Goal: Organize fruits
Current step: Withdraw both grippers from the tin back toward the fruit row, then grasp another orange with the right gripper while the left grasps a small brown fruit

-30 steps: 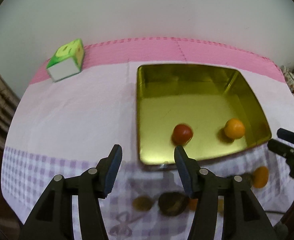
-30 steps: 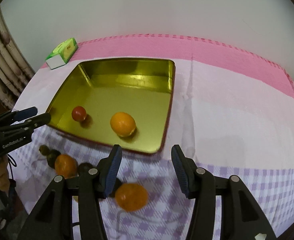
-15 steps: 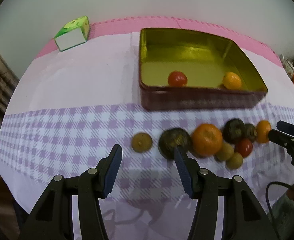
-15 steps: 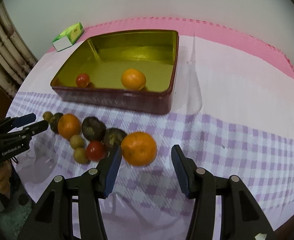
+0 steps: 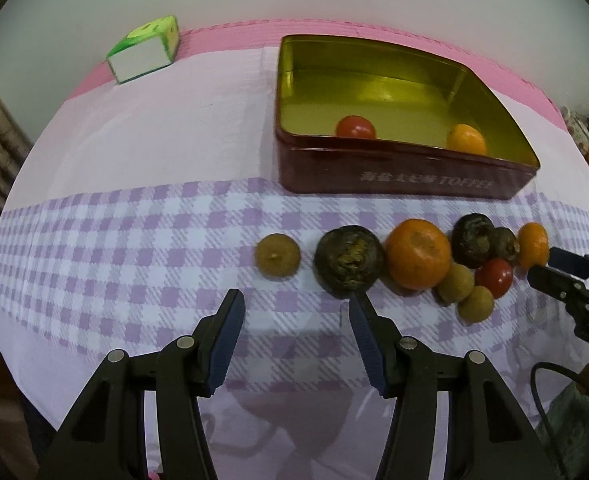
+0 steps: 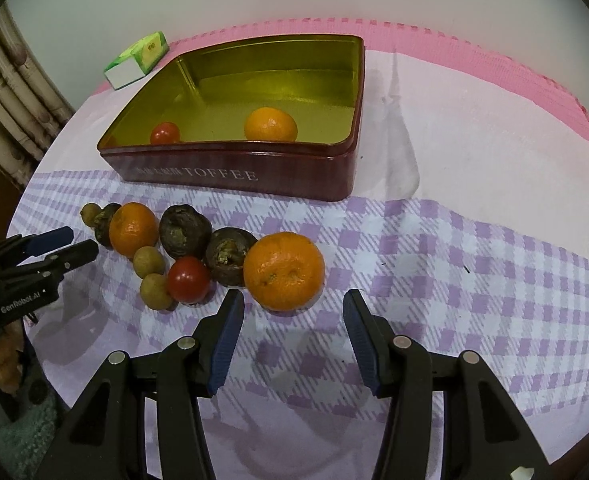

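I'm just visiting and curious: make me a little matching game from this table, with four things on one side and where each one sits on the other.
Things:
1. small red tomato
2. green and white box
3. large orange
4. lone brown fruit

Places:
A. just ahead of the right gripper
B. far left corner of the table
C. inside the toffee tin
D. ahead of the left gripper, left end of the fruit row

Pairs: 1-C, 2-B, 3-A, 4-D

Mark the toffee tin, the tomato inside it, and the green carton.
toffee tin [image 6: 230,174]: right wrist view, front wall by the lettering.
tomato in the tin [image 6: 165,133]: right wrist view, its visible top.
green carton [image 5: 140,65]: left wrist view, white end face.
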Available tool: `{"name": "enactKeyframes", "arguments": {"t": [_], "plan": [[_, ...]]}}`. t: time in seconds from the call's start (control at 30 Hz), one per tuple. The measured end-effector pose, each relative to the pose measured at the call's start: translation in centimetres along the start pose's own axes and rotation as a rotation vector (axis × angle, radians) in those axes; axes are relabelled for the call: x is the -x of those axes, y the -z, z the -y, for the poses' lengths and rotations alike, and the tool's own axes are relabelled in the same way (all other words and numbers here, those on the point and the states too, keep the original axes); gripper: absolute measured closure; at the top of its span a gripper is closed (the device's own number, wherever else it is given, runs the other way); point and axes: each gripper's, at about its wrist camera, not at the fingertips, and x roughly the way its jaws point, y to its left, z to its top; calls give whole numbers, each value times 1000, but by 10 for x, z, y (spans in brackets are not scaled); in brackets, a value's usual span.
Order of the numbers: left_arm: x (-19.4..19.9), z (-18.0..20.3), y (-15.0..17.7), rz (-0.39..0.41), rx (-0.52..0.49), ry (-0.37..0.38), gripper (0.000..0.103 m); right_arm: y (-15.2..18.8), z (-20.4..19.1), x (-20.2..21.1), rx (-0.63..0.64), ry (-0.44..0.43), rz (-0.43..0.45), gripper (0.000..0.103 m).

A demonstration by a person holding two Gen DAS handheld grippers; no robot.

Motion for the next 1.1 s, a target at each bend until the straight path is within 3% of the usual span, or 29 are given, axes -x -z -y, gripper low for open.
{"name": "enactKeyframes", "arguments": {"t": [0.3, 0.57, 1.1], "plan": [[-3, 8, 2, -6, -33, 22, 47, -3, 4, -6, -4, -5, -10, 54], [-9, -9, -1, -12, 21, 13, 47, -6, 2, -11, 3, -6, -8, 54], [-12, -11, -5, -19, 25, 20, 47, -15, -6, -18, 30, -13, 8, 57]]}}
